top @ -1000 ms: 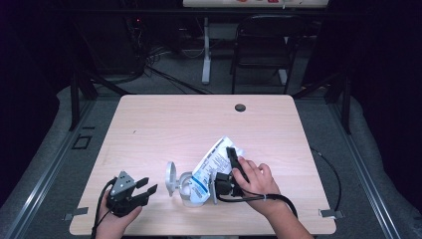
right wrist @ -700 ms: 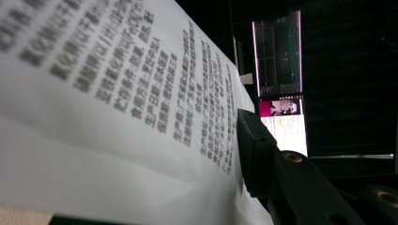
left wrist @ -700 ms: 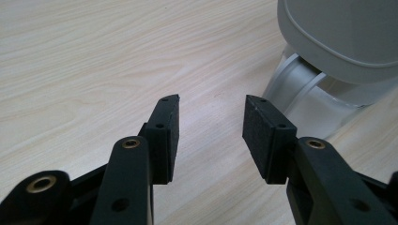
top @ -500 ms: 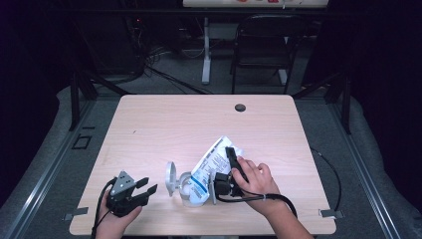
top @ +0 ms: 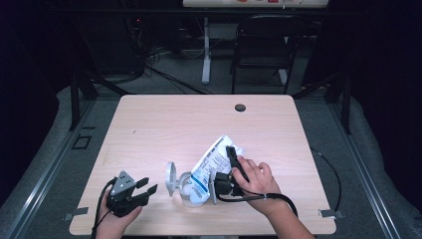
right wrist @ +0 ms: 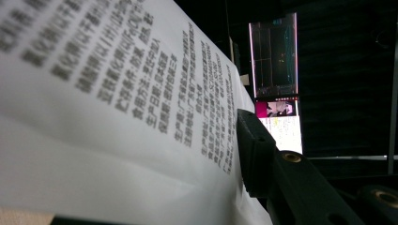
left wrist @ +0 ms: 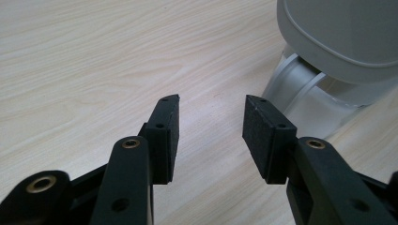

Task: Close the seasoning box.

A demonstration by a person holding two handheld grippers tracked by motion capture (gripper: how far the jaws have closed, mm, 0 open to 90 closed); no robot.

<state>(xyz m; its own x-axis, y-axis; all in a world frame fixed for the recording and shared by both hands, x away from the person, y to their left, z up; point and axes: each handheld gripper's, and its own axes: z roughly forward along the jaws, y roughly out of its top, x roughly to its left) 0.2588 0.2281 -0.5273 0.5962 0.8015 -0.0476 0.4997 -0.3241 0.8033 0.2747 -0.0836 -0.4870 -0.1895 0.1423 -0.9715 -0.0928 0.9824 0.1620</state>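
Right gripper (top: 225,169) clamps the white packet (top: 211,162) (printed side facing its camera); left gripper (top: 148,186) jaws apart, empty, beside the container (top: 185,188).

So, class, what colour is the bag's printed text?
Dark grey text on the white bag, clearest in the right gripper view.

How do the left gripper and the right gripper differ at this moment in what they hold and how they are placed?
The left gripper has open jaws with nothing between them, while the right gripper is closed on the white printed bag. The left gripper sits apart from the clear container, near the table's front edge; the right gripper lies against the bag above the container. Both have black jaws, and a hand holds each.
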